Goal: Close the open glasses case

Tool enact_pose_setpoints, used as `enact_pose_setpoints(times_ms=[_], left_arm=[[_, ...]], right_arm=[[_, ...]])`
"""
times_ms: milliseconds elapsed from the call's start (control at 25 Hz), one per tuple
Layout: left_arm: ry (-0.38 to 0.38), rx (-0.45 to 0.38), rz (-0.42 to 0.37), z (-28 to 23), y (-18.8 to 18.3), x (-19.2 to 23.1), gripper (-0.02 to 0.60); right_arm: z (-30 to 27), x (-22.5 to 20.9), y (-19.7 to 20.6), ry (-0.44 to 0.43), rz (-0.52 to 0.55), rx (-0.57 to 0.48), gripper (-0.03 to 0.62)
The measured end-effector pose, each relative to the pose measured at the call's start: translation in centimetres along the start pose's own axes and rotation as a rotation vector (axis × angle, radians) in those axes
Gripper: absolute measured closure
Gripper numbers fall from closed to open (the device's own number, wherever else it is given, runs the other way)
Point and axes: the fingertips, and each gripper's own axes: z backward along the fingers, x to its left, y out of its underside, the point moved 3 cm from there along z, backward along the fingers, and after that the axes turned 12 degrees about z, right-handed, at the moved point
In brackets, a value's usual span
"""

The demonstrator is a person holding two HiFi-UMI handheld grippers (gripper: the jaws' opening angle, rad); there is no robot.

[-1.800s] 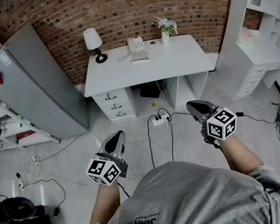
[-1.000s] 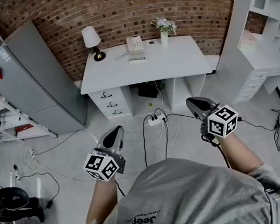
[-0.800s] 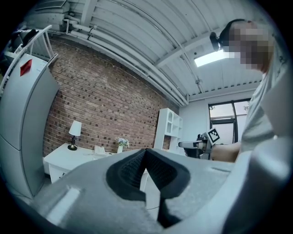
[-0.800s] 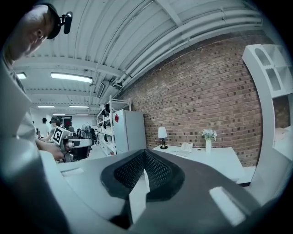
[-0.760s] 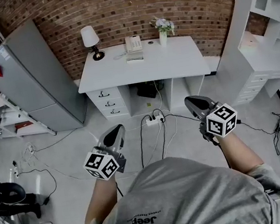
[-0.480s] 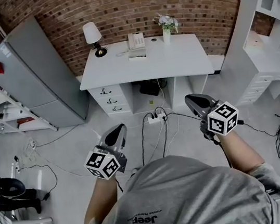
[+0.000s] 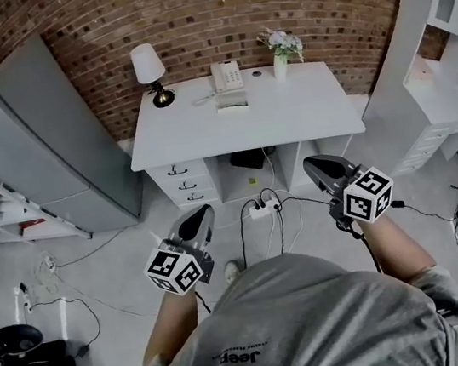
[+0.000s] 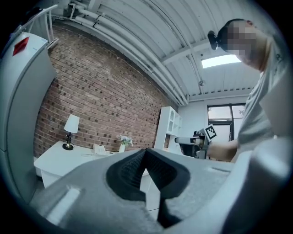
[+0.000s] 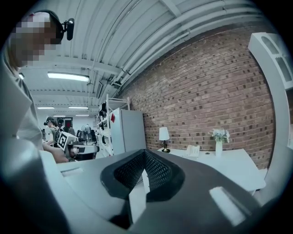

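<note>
Ten o'clock, against the brick wall: tall grey cabinet (image 7: 41, 139), well apart from the work.
Lamp (image 7: 148, 68): upright on the far left corner of the white tabletop (image 7: 287, 117), out at eleven o'clock.
Left hand-held gripper (image 7: 197, 217): held over the floor, close in at eleven o'clock. Its own view (image 8: 145, 153) shows the jaws pressed together with nothing between them.
Glasses case: not surely made out. A pale flat thing (image 7: 231, 100) at twelve o'clock, just in front of the telephone (image 7: 226, 75), may be it. It is too small to tell that, or whether a lid stands open.
Vase of flowers (image 7: 279, 47): near the tabletop's back edge, at one o'clock.
Right hand-held gripper (image 7: 319, 165): over the floor, close in at one o'clock, jaws likewise together and empty (image 9: 144, 153).
Risk: cables and a power strip (image 7: 261, 210) lie on the floor between the person and the tabletop, so a step forward could snag a foot. A light case might skid on the smooth top when pressed. A wide reach could tip the vase.
</note>
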Motion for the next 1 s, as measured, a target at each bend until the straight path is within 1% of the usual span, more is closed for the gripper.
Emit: enact_pose_setpoints(times_ms=[120,240,360,480,720,880,1000], left_arm=[[0.045,0.017,-0.004,-2.0,-3.0,5.7,0.583],[0.088,0.047,-0.029,-3.7,-6.0,11.0,0.583],[0.124,0.068,-0.051,-5.4,-8.8,15.7,0.583],[0.151,0.075,-0.054,-7.3,-11.2,19.7,0.583],[0.18,0.09,-0.047,-11.3,-13.6,25.0,0.584],[0.18,0.095,-0.04,-14.1,-14.3,27.1,0.584],[0.171,0.1,-0.039,-16.1,-14.3,28.0,0.583]], right_arm=[[-5.9,-0.9,-1.3,0.027,-0.009,-0.016,0.585],[-11.7,-1.8,-2.8,0.055,-0.015,-0.03,0.585],[-16.8,-2.9,-3.8,0.083,-0.013,-0.033,0.585],[-21.0,-4.3,-4.4,0.114,-0.017,-0.023,0.585],[-26.5,-7.4,-4.5,0.137,-0.019,0.006,0.583],[-28.5,-10.2,-4.2,0.143,-0.027,0.007,0.585],[-29.6,-12.4,-3.7,0.13,-0.034,0.005,0.585]])
